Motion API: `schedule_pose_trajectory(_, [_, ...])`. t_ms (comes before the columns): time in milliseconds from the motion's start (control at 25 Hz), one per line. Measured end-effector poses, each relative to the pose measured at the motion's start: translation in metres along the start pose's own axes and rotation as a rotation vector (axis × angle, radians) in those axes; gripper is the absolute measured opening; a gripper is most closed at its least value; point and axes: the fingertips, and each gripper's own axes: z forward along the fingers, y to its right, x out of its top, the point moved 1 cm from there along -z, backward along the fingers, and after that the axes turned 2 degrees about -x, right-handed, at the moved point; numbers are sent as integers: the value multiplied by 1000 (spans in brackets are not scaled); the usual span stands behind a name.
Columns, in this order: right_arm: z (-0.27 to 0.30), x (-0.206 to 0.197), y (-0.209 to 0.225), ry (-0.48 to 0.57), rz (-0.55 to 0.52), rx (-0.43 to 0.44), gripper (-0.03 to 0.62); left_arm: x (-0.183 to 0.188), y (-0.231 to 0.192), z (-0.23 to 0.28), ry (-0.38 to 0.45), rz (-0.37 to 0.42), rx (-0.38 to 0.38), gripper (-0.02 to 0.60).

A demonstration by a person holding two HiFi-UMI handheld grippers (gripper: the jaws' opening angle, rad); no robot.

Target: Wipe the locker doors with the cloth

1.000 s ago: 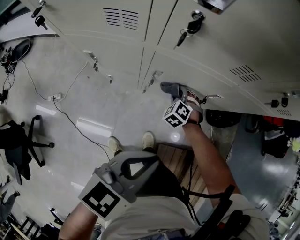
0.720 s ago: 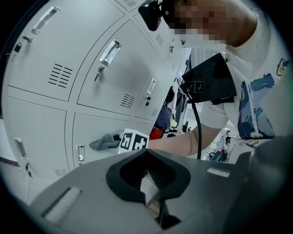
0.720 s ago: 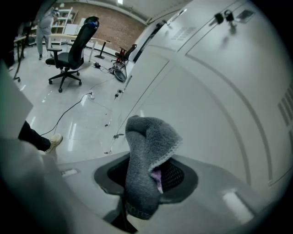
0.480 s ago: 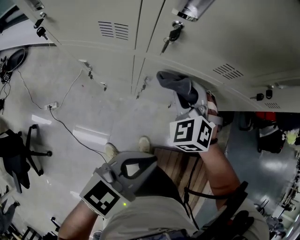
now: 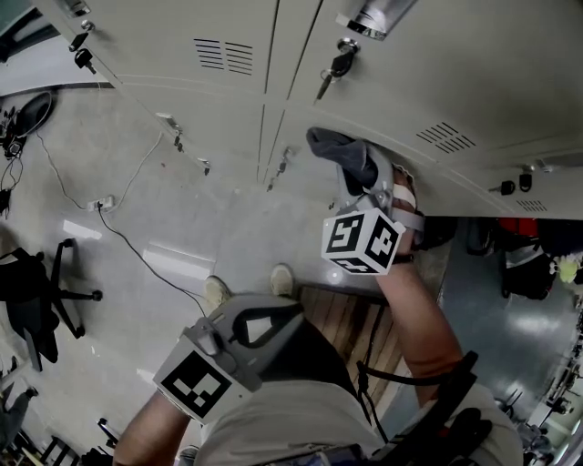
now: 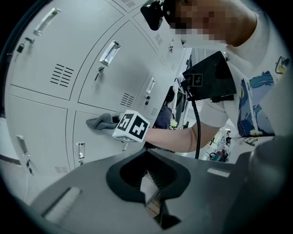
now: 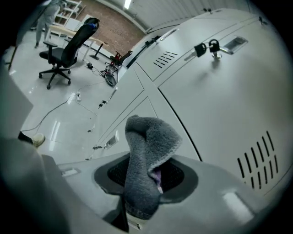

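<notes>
Cloth (image 5: 342, 153) in right gripper (image 5: 357, 177), higher on locker door (image 5: 301, 153) than before

Floor (image 5: 109, 155) was pale and glossy, with bright glare patches. A thin black cable (image 5: 138, 246) ran across it to a white socket block (image 5: 105, 201). A black office chair (image 5: 36, 289) stood at the left edge. Brown wooden slats (image 5: 337, 314) lay on the floor. In the right gripper view, a brick wall (image 7: 114, 28) closed the far end, with a pale desk (image 7: 59, 31) before it and a strip light (image 7: 127, 3) overhead.
</notes>
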Motion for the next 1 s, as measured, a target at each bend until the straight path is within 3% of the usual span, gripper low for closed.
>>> schedule_pose_trajectory(760, [19,-11,-24,-16,32,-28,147,-7,-3,2,-12,-8,-10,3])
schedule_pose_trajectory(1000, [31,-22,-45,-57,67,47,147,-10,-5,2,-19,-27,-6,3])
